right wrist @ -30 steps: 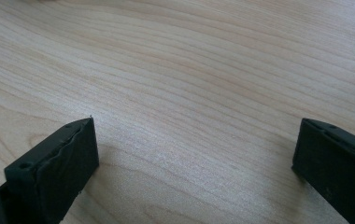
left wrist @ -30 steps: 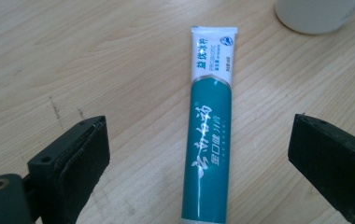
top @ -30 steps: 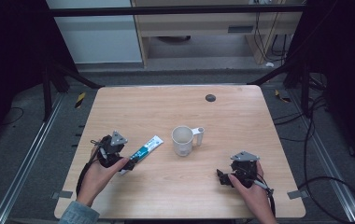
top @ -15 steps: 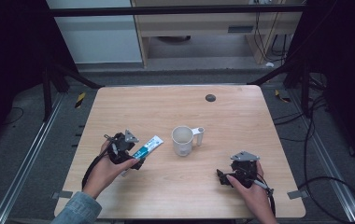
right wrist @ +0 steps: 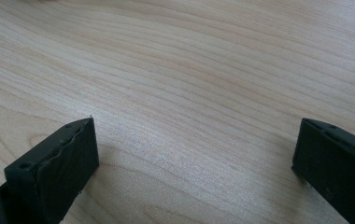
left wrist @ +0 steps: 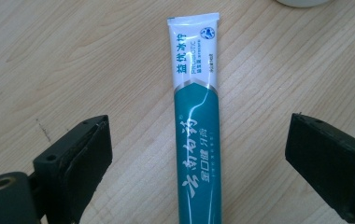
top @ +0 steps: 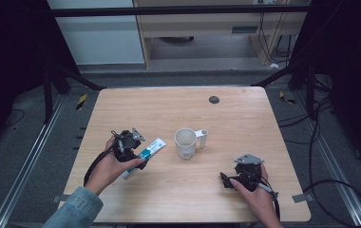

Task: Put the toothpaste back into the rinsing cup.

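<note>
A teal and white toothpaste tube (left wrist: 197, 126) lies flat on the wooden table (top: 245, 123), left of a white mug (top: 186, 143) with its handle to the right. My left gripper (left wrist: 199, 154) hangs over the tube, open, one jaw on each side of it and neither touching. In the high view the left gripper (top: 132, 151) covers the tube's (top: 151, 149) lower half. My right gripper (top: 231, 179) rests low near the table's front right, open over bare wood, as the right gripper (right wrist: 194, 154) view confirms.
A small dark round disc (top: 213, 99) sits near the table's far edge. Black frame bars (top: 69, 76) and cables (top: 321, 185) flank the table. A bit of the mug's base (left wrist: 301, 2) shows at the top of the left gripper view.
My left gripper has slid right across the table and now straddles the toothpaste tube. The right gripper, the mug and the tube have stayed put.
</note>
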Action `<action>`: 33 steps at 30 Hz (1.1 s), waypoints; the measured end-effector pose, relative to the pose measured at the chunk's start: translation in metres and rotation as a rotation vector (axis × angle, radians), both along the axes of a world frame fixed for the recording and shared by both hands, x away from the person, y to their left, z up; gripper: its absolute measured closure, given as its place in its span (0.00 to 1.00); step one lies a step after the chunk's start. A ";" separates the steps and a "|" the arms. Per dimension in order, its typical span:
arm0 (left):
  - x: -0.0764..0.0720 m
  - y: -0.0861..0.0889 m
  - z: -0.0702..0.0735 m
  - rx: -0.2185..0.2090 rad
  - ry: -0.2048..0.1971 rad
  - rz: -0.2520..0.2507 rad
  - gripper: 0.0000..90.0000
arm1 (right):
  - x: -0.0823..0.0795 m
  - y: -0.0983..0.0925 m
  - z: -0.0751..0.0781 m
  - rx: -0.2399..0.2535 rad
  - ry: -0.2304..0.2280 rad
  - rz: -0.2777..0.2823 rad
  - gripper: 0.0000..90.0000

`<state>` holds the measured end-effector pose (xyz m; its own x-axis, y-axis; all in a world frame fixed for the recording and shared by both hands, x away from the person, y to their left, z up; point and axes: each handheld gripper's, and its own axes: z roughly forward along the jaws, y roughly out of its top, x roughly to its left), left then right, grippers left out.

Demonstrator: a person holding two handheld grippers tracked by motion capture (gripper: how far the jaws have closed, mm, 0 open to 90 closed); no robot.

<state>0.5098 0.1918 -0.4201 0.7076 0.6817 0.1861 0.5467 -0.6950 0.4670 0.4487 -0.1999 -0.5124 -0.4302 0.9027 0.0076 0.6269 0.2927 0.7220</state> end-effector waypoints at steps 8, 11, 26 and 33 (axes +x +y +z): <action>0.005 -0.008 -0.002 0.030 0.022 -0.008 0.08 | 0.000 0.000 0.000 0.000 0.000 -0.002 0.00; 0.009 -0.010 -0.004 0.037 0.023 0.000 0.10 | 0.000 0.000 0.000 0.000 0.000 -0.002 0.00; 0.033 -0.020 -0.006 0.006 0.078 0.029 0.19 | 0.000 0.000 0.000 0.001 0.000 -0.002 0.01; 0.041 -0.024 -0.018 0.002 0.133 0.040 0.28 | 0.000 0.000 0.000 0.001 0.000 -0.002 0.00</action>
<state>0.5511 0.1682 -0.4381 0.6984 0.7096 0.0939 0.6308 -0.6721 0.3877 0.4489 -0.1997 -0.5124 -0.4282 0.9036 0.0085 0.6279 0.2907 0.7220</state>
